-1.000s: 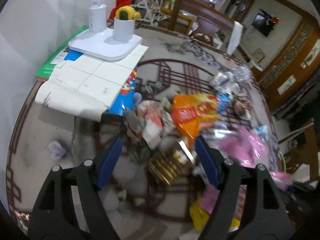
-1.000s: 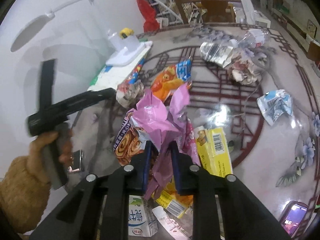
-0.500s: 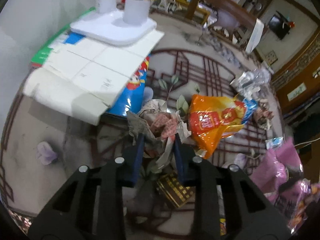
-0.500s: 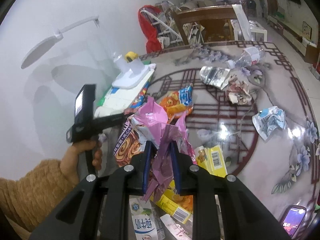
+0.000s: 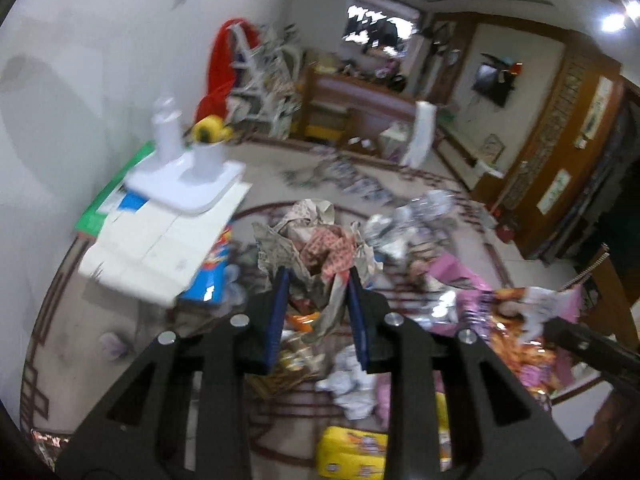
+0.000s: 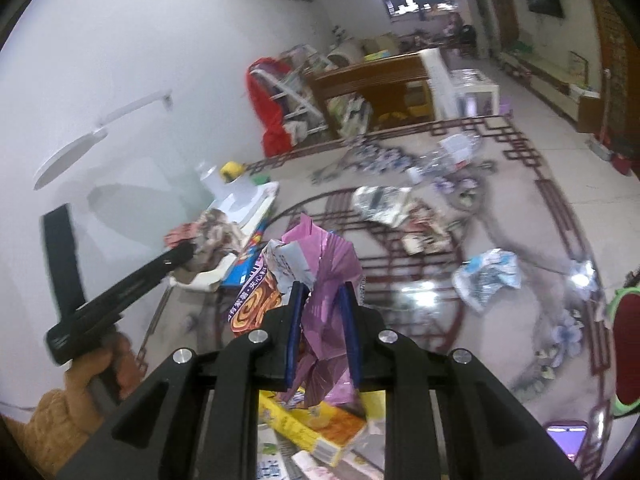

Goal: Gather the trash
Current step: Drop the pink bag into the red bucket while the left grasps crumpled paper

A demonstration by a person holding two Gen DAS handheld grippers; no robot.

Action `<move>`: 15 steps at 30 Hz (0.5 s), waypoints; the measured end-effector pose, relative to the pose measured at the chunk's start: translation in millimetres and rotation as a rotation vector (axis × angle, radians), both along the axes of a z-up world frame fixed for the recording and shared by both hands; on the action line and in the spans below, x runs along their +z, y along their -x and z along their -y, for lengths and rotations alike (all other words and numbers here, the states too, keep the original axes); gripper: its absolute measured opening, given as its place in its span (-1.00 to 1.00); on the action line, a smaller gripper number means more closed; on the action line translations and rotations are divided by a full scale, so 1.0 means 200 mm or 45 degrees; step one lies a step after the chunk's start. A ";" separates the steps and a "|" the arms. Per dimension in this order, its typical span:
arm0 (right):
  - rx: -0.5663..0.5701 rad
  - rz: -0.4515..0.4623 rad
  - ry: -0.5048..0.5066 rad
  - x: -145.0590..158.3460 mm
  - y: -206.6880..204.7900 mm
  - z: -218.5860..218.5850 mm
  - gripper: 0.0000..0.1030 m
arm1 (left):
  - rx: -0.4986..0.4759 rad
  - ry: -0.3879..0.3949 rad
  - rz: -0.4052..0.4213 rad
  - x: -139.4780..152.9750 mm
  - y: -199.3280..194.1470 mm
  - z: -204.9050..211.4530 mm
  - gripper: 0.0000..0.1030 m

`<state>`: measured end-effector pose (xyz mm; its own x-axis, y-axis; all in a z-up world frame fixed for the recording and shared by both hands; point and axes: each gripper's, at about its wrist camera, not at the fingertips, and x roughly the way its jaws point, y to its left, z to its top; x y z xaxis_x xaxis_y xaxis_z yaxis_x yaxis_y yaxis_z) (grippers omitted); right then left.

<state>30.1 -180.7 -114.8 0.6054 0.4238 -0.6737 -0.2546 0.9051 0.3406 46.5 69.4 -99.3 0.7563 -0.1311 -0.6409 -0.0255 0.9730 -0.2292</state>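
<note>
The crumpled grey-and-red printed paper wrapper (image 5: 316, 248) now sits pinched between the blue pads of the left gripper (image 5: 316, 276), which stood wide over the litter a sec ago w/ nothing caught; its jaws have just been closing and now clamp the wad, lifted clear of the table w/ its ruffled top sticking out past the fingertips. In the right wrist view the same wad (image 6: 208, 236) hangs at the tip of that tool, up and to the left of the right gripper (image 6: 322, 292). The right one is as before: pinched tight on the crinkled pink foil snack bag (image 6: 328, 272), which fans out above and droops below the pads (a swirl-print flap hangs off its left side). Both loads ride higher above the glossy patterned round table (image 6: 500, 208) than a sec ago. Judging by this, two pieces are secured and ready to be carried off, but no bin is identifiable, so drop-off remains. Plenty is left below and ahead of the tools: a yellow carton (image 5: 352, 452) under the left gripper, a crumpled blue-white wrapper (image 6: 488, 276) to the right of the right one, silver foil (image 6: 380, 204) farther ahead.
</note>
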 end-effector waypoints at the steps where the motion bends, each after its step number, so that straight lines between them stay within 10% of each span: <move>1: -0.024 -0.001 0.002 0.00 0.00 0.03 -0.64 | -0.031 0.003 0.014 0.02 0.00 0.05 -0.46; 15: -0.410 0.016 0.047 0.05 0.15 0.78 -0.64 | -0.356 0.058 0.015 0.09 -0.03 0.74 -0.46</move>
<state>-0.6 -336.2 -105.7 0.7127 0.1847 -0.6767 0.0427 0.9515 0.3047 51.8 -78.2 -81.8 0.6938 -0.3646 -0.6211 0.2456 0.9305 -0.2719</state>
